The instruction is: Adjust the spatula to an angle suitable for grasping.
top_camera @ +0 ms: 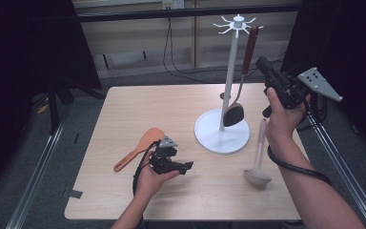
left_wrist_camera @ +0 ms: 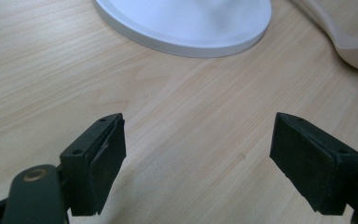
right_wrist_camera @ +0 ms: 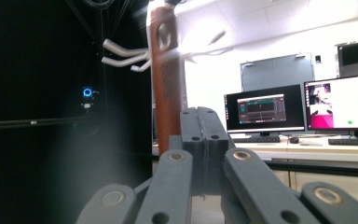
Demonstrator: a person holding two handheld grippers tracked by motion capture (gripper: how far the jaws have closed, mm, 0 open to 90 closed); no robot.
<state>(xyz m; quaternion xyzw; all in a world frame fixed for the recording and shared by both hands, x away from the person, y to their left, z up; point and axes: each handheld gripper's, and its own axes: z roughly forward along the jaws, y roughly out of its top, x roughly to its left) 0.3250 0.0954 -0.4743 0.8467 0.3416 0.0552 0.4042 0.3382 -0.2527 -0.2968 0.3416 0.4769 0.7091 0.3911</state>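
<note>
Right gripper (top_camera: 262, 64) raised beside the top of the rack (top_camera: 230, 71), jaws clenched on nothing. Brown-handled spatula (top_camera: 244, 76) hangs from a hook, just in front of the jaws: judged hung and let go. Left gripper (top_camera: 187, 166) rests low on the table (top_camera: 124, 105), jaws spread, empty. Left to hang, by my reading: grey ladle (top_camera: 259, 162) right of the rack base, orange spatula (top_camera: 138, 149) beside the left hand.
</note>
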